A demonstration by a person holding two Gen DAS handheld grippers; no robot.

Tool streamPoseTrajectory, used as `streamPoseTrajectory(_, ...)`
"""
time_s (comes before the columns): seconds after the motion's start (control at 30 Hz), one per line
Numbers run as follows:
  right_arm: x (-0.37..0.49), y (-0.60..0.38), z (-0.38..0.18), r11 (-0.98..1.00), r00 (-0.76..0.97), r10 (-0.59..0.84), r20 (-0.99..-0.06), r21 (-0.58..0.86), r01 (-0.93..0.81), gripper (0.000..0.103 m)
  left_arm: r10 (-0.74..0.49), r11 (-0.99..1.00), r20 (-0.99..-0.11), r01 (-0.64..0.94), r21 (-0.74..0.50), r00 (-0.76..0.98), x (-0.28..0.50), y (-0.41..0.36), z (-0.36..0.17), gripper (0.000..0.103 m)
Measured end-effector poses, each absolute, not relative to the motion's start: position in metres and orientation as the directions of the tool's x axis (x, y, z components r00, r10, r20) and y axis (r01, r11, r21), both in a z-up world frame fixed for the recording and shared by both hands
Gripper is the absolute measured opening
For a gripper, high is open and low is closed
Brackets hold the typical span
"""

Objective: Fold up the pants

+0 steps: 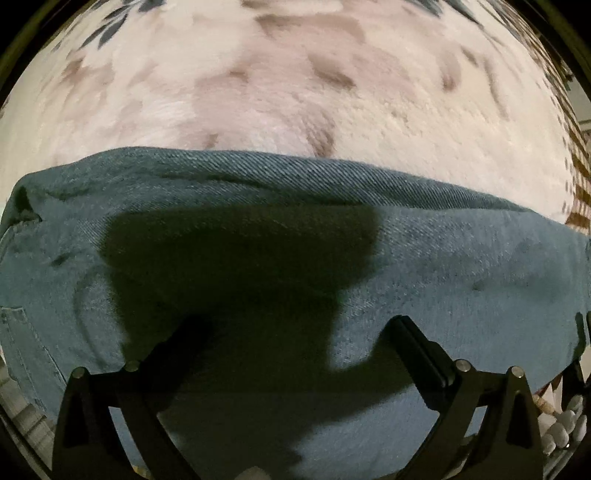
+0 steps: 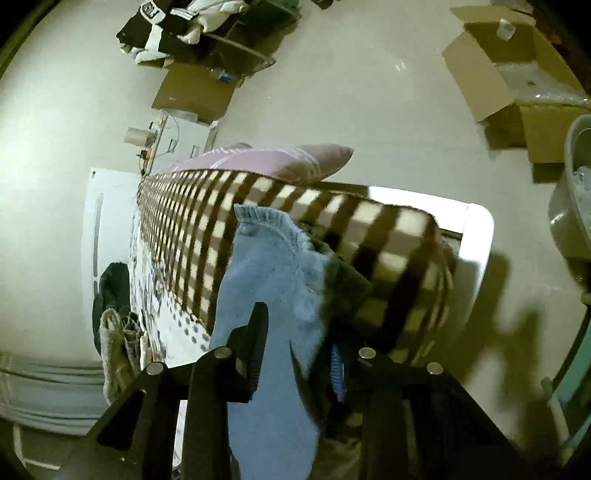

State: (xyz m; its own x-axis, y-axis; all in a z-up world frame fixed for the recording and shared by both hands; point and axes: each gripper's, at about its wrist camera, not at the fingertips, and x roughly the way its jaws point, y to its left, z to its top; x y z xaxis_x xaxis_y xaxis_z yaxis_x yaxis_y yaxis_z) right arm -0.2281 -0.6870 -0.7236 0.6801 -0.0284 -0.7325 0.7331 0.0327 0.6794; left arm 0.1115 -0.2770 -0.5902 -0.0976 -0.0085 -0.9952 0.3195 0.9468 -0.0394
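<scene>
Blue denim pants (image 1: 461,266) lie spread across a pale fleecy blanket (image 1: 280,92) in the left wrist view, their folded edge running across the middle. My left gripper (image 1: 295,325) is open just above the denim, casting a dark shadow on it, with nothing between its fingers. In the right wrist view my right gripper (image 2: 295,332) is shut on the pants' light blue hem end (image 2: 269,266), which stands up between the fingers, frayed hem at the top. The right finger is hidden behind the fabric.
A brown and cream checked blanket (image 2: 207,229) covers the bed, with a pink pillow (image 2: 280,162) at its far end. Cardboard boxes (image 2: 517,85) and a clothes pile (image 2: 177,26) sit on the pale floor. A grey bin (image 2: 572,192) stands at the right.
</scene>
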Motion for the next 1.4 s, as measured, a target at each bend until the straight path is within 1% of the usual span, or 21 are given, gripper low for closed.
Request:
streamPoseTrajectory(0.03, -0.224, -0.689, -0.731, 0.022, 0.677, -0.013, -0.736, 0.677, 0.736, 0.034, -0.007, 0.948, -0.996, 0.316, -0.035, -0.088, 0.112, -0.279, -0.592, 0.103)
streamPoseTrajectory(0.07, -0.22, -0.692, -0.74, 0.013, 0.676, 0.006, -0.737, 0.676, 0.737, 0.04, -0.011, 0.95, -0.997, 0.312, -0.034, -0.076, 0.109, -0.282, -0.592, 0.103)
streamPoseTrajectory(0.17, -0.212, -0.699, -0.753, -0.004, 0.728, 0.002, -0.686, 0.728, 0.686, 0.043, -0.02, 0.954, -0.998, 0.298, -0.035, -0.052, 0.101, -0.275, -0.59, 0.103)
streamPoseTrajectory(0.2, -0.209, -0.7, -0.752, -0.001, 0.731, 0.001, -0.682, 0.731, 0.682, 0.042, -0.023, 0.953, -0.998, 0.3, -0.038, -0.055, 0.099, -0.276, -0.589, 0.103)
streamPoseTrajectory(0.23, -0.204, -0.7, -0.749, 0.017, 0.72, -0.007, -0.694, 0.72, 0.694, 0.039, -0.031, 0.953, -0.998, 0.299, -0.047, -0.057, 0.097, -0.276, -0.587, 0.103)
streamPoseTrajectory(0.27, -0.2, -0.699, -0.746, 0.037, 0.706, -0.013, -0.708, 0.705, 0.708, 0.017, -0.044, 0.954, -0.997, 0.295, -0.06, -0.058, 0.103, -0.267, -0.586, 0.103)
streamPoseTrajectory(0.3, -0.195, -0.698, -0.741, 0.055, 0.697, -0.02, -0.717, 0.696, 0.716, 0.014, -0.061, 0.955, -0.996, 0.288, -0.075, -0.058, 0.106, -0.264, -0.583, 0.103)
streamPoseTrajectory(0.4, -0.18, -0.683, -0.708, 0.133, 0.678, -0.06, -0.733, 0.667, 0.733, 0.012, -0.117, 0.967, -0.993, 0.224, -0.121, -0.029, 0.107, -0.242, -0.564, 0.103)
streamPoseTrajectory(0.57, -0.141, -0.631, -0.63, 0.31, 0.709, -0.074, -0.702, 0.659, 0.685, 0.012, -0.19, 0.976, -0.981, 0.113, -0.185, 0.038, 0.105, -0.177, -0.516, 0.103)
streamPoseTrajectory(0.63, -0.124, -0.605, -0.606, 0.373, 0.727, -0.06, -0.684, 0.661, 0.652, 0.012, -0.204, 0.977, -0.977, 0.07, -0.199, 0.062, 0.102, -0.141, -0.498, 0.103)
streamPoseTrajectory(0.7, -0.102, -0.57, -0.584, 0.43, 0.741, -0.035, -0.671, 0.659, 0.617, 0.012, -0.212, 0.977, -0.974, 0.032, -0.21, 0.08, 0.11, -0.104, -0.49, 0.103)
streamPoseTrajectory(0.73, -0.091, -0.553, -0.577, 0.455, 0.744, -0.018, -0.668, 0.657, 0.601, 0.012, -0.212, 0.977, -0.974, 0.013, -0.212, 0.085, 0.134, -0.077, -0.496, 0.103)
streamPoseTrajectory(0.83, -0.057, -0.486, -0.569, 0.542, 0.738, 0.037, -0.673, 0.634, 0.551, 0.012, -0.2, 0.976, -0.974, -0.063, -0.207, 0.107, 0.152, -0.006, -0.495, 0.103)
streamPoseTrajectory(0.97, -0.016, -0.392, -0.59, 0.641, 0.692, 0.127, -0.71, 0.591, 0.489, 0.012, -0.162, 0.977, -0.979, -0.119, -0.176, 0.121, 0.153, 0.055, -0.504, 0.103)
streamPoseTrajectory(1.1, 0.02, -0.291, -0.635, 0.763, 0.601, 0.181, -0.779, 0.496, 0.414, 0.012, -0.114, 0.971, -0.988, -0.198, -0.134, 0.108, 0.132, 0.12, -0.519, 0.103)
streamPoseTrajectory(1.2, 0.038, -0.222, -0.671, 0.853, 0.527, 0.17, -0.832, 0.392, 0.344, 0.012, -0.08, 0.965, -0.992, -0.241, -0.1, 0.093, 0.119, 0.154, -0.531, 0.103)
streamPoseTrajectory(1.33, 0.05, -0.162, -0.703, 0.933, 0.461, 0.103, -0.881, 0.246, 0.261, 0.012, -0.057, 0.955, -0.996, -0.289, -0.073, 0.065, 0.106, 0.189, -0.55, 0.103)
streamPoseTrajectory(1.37, 0.053, -0.153, -0.712, 0.949, 0.438, 0.076, -0.896, 0.2, 0.243, 0.013, -0.056, 0.951, -0.997, -0.3, -0.072, 0.062, 0.106, 0.19, -0.556, 0.103)
streamPoseTrajectory(1.4, 0.055, -0.146, -0.716, 0.957, 0.412, 0.056, -0.909, 0.167, 0.238, 0.017, -0.054, 0.948, -0.997, -0.312, -0.07, 0.059, 0.105, 0.196, -0.559, 0.103)
